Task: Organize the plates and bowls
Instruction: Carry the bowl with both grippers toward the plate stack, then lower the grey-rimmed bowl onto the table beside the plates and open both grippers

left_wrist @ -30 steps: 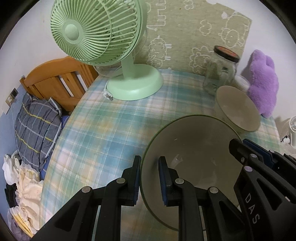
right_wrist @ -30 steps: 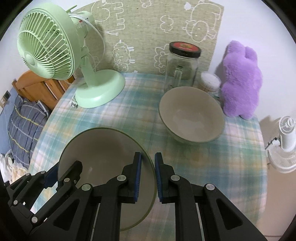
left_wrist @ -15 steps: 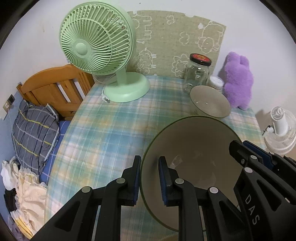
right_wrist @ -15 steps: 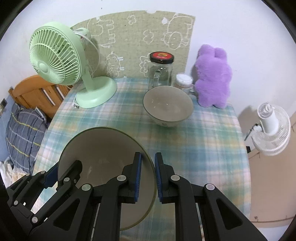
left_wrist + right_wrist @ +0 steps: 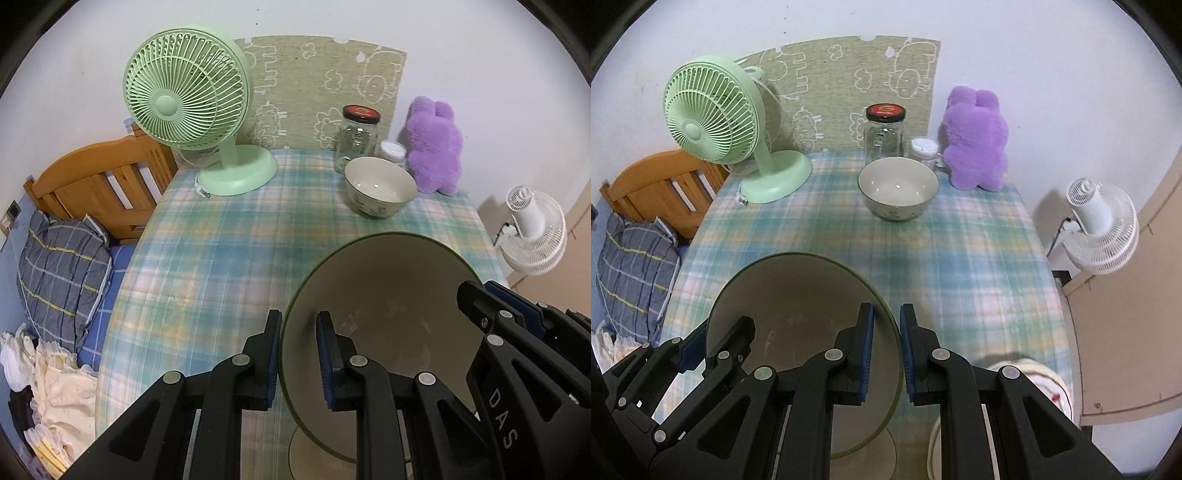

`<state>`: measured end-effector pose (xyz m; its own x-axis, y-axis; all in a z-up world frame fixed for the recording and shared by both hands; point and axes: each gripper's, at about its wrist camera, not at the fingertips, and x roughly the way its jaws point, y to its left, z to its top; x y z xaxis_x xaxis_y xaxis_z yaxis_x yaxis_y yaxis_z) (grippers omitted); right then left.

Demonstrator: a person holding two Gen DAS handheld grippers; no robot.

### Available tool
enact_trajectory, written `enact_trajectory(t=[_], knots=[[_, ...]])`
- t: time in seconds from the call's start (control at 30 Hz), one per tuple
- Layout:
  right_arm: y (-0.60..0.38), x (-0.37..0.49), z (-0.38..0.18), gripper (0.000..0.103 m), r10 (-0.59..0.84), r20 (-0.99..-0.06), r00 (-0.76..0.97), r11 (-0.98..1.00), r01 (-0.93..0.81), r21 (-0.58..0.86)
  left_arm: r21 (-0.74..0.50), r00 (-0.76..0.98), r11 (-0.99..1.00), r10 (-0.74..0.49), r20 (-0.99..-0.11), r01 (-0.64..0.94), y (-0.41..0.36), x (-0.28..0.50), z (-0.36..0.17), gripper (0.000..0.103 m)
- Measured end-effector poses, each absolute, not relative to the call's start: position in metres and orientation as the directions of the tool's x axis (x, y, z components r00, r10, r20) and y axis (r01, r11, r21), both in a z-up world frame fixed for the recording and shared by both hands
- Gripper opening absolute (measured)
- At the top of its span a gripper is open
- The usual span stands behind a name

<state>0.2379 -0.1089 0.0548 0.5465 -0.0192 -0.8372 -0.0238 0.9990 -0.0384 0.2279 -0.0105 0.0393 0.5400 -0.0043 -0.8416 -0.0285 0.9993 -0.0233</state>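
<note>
A large beige bowl with a green rim (image 5: 391, 295) is held up over the near part of the table; it also shows in the right wrist view (image 5: 798, 306). My left gripper (image 5: 298, 354) is shut on its left rim, one finger inside and one outside. My right gripper (image 5: 886, 350) is shut on its right rim the same way, and shows in the left wrist view (image 5: 509, 317). A smaller beige bowl (image 5: 380, 192) stands upright at the far side of the table, in front of a jar; it also shows in the right wrist view (image 5: 898, 188).
On the plaid tablecloth (image 5: 960, 266) stand a green fan (image 5: 195, 110), a glass jar with a black lid (image 5: 357, 136), a small white-lidded pot (image 5: 392, 152) and a purple plush (image 5: 436, 147). A wooden bed frame (image 5: 92, 184) is left, a white fan (image 5: 1104, 229) right.
Both grippers have pulled back and up from the far side with the large bowl in them. The small bowl, jar and fan now look farther away.
</note>
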Motion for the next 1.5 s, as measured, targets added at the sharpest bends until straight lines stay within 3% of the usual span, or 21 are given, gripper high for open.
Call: enact_trajectory(t=[0.7,1.5], knots=[[-0.114,0.17,0.028,0.018,-0.086,-0.874,0.477,0.996,0.066,-0.062,-0.044,0.468,0.997,-0.068,-0.881,0.062,-0.015,0.175,0.009,0.016],[-0.11,0.158,-0.018,0.018,-0.087,-0.916,0.391,0.994,0.098,-0.053,-0.036,0.38,0.997,-0.062,-0.923,0.075,-0.009,0.169,-0.039,0.016]])
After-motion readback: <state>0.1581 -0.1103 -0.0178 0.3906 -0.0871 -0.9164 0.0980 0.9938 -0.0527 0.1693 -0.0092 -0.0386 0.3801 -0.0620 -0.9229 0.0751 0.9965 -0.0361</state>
